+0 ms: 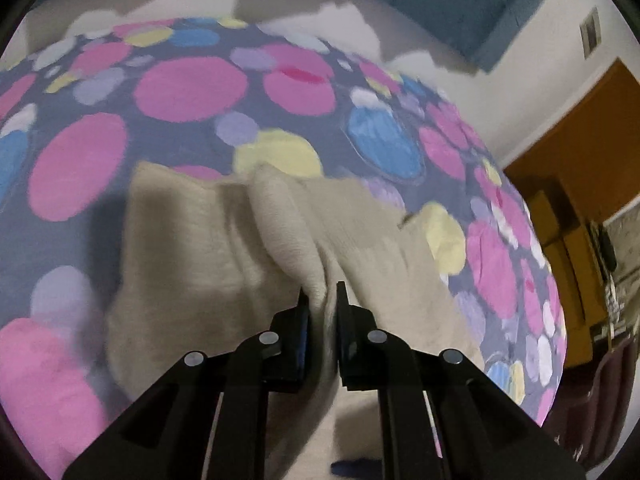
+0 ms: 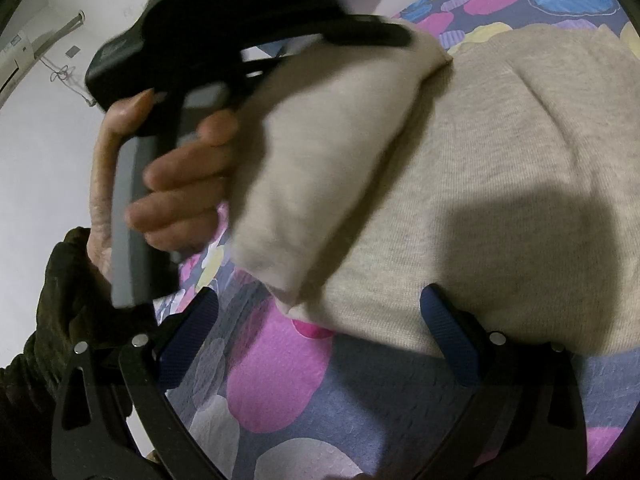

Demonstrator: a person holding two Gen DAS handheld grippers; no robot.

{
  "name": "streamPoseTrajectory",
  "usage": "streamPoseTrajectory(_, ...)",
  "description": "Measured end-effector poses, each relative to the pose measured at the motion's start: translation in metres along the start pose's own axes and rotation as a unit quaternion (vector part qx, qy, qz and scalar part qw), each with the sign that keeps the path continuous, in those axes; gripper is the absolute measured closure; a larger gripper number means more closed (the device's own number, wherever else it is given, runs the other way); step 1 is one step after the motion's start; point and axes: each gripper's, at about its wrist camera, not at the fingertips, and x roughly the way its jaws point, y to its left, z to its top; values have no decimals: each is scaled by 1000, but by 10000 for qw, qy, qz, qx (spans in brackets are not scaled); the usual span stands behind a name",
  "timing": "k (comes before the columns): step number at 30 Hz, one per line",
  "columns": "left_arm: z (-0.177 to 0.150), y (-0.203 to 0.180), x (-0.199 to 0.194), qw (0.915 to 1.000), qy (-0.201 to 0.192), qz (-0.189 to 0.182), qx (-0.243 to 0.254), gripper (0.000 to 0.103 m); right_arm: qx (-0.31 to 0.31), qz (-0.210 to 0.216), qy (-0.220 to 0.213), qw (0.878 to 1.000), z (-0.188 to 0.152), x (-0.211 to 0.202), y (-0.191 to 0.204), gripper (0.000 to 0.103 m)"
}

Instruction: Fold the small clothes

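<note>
A beige knit garment [image 1: 224,248] lies on a bed with a grey sheet printed with coloured circles [image 1: 192,84]. My left gripper [image 1: 322,296] is shut on a raised fold of the garment and holds it up. In the right wrist view the garment [image 2: 500,184] spreads flat, and a lifted flap of it [image 2: 320,168] hangs from the left gripper [image 2: 372,36], which a hand [image 2: 180,184] holds. My right gripper [image 2: 320,304] is open and empty, just above the garment's near edge.
A white wall and a brown door [image 1: 592,128] stand to the right of the bed. A dark red chair [image 1: 592,400] is by the bed's right edge. White pillows [image 1: 192,0] lie at the far end. An air conditioner [image 2: 24,52] hangs on the wall.
</note>
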Motion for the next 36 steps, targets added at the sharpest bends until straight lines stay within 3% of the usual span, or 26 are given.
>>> streamPoseTrajectory(6, 4, -21, 15, 9990, 291, -59, 336, 91, 50, 29, -62, 10000, 0, -2, -1, 2)
streamPoseTrajectory(8, 6, -29, 9, 9985, 160, -24, 514, 88, 27, 9, -43, 10000, 0, -1, 0, 2)
streamPoseTrajectory(10, 7, -34, 0, 9980, -11, 51, 622, 67, 30, 26, -33, 10000, 0, -1, 0, 2)
streamPoseTrajectory(11, 6, -35, -6, 9977, -154, 115, 651, 51, 31, 38, -38, 10000, 0, -2, 0, 2)
streamPoseTrajectory(15, -4, -25, -33, 9939, -764, 460, 647, 31, 38, 38, -33, 10000, 3, -1, -2, 2)
streamPoseTrajectory(21, -44, 17, -66, 9886, -1174, 877, 339, 25, 27, 86, -28, 10000, 5, -1, -3, 2)
streamPoseTrajectory(27, -95, 58, -86, 9857, -1400, 934, -48, 24, 125, 417, 86, 9990, 5, -8, -10, 2)
streamPoseTrajectory(31, -109, 72, -81, 9854, -1469, 838, -196, 24, 894, 940, 45, 9915, 13, -27, -31, 2)
streamPoseTrajectory(36, -118, 90, -63, 9850, -1491, 751, -429, 24, 2167, 1357, 77, 9667, 33, -43, -67, 2)
